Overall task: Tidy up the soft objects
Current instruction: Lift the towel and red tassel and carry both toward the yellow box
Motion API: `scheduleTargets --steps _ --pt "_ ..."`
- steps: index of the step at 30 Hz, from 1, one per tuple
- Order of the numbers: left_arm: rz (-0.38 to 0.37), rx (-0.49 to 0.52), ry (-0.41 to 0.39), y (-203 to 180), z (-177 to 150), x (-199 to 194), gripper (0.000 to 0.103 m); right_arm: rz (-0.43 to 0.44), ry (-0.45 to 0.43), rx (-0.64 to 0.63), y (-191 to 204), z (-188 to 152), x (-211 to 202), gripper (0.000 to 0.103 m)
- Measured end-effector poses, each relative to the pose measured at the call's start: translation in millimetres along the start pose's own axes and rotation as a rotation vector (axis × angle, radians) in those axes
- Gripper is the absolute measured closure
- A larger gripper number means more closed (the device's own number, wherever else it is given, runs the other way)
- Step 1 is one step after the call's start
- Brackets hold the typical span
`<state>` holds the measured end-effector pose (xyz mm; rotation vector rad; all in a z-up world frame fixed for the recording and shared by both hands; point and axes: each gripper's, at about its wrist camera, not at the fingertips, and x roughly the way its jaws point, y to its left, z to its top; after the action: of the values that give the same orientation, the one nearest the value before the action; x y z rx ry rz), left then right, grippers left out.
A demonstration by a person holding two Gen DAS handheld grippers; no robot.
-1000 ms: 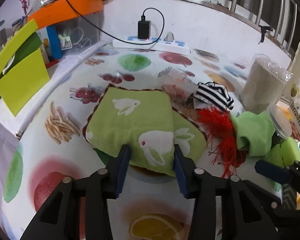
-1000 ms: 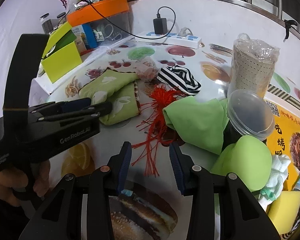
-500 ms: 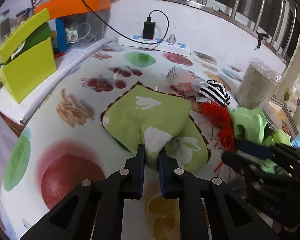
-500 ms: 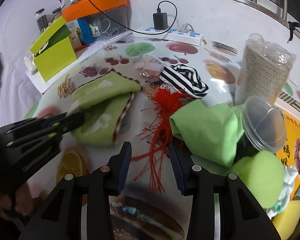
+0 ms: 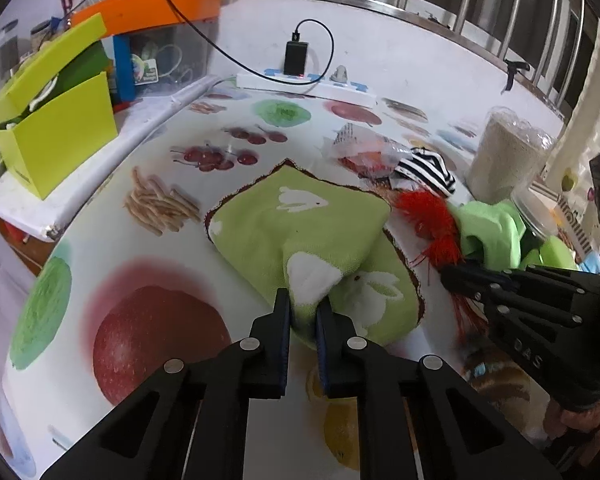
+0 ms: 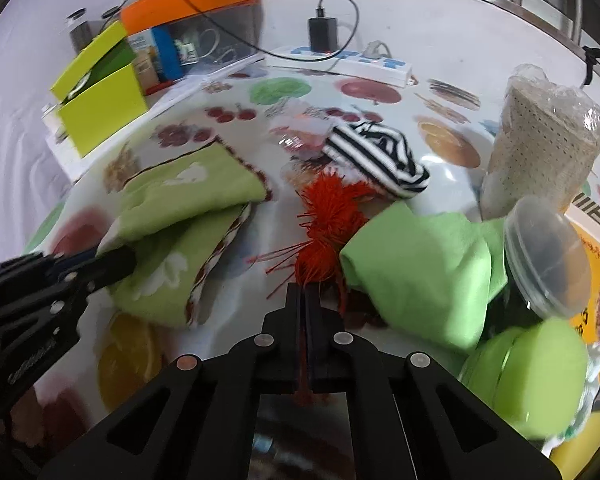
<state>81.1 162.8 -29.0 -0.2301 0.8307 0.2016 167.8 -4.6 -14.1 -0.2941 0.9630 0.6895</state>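
Observation:
A green towel with white bird prints (image 5: 300,224) lies folded on the fruit-print tablecloth; it also shows in the right wrist view (image 6: 188,224). My left gripper (image 5: 303,306) is shut on the towel's near fold. A red tassel (image 6: 332,216) lies between the towel and a plain green cloth (image 6: 420,260). My right gripper (image 6: 305,300) is shut on the tassel's strands. A black-and-white striped cloth (image 6: 376,156) lies behind the tassel.
A wrapped stack of cups (image 6: 540,136), a clear lid (image 6: 548,256) and green sponges (image 6: 540,372) crowd the right. A lime box (image 5: 56,128), an orange-lidded bin (image 5: 160,40) and a power strip (image 5: 304,84) stand at the back.
My left gripper closed on the towel's near fold and lifted it slightly. My right gripper moved forward and closed on the red tassel strands.

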Motion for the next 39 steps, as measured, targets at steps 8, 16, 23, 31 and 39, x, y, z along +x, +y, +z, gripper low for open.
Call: scheduleTargets --steps 8,16,23,31,39 --pt "-0.013 0.009 0.021 -8 -28 -24 0.093 0.109 0.04 -0.038 6 -45 -32 0.102" --pt "-0.075 0.004 0.019 -17 -63 -62 0.074 0.143 -0.013 -0.063 12 -78 -71 0.078" --pt "-0.132 -0.032 -0.077 -17 -64 -91 0.057 0.154 -0.078 -0.023 10 -67 -76 0.059" --pt "-0.046 -0.126 0.002 -7 -58 -57 0.057 0.111 -0.035 0.033 1 -51 -42 0.059" --pt "0.048 -0.133 0.049 -16 -54 -35 0.057 0.079 -0.021 -0.016 8 -52 -31 0.076"
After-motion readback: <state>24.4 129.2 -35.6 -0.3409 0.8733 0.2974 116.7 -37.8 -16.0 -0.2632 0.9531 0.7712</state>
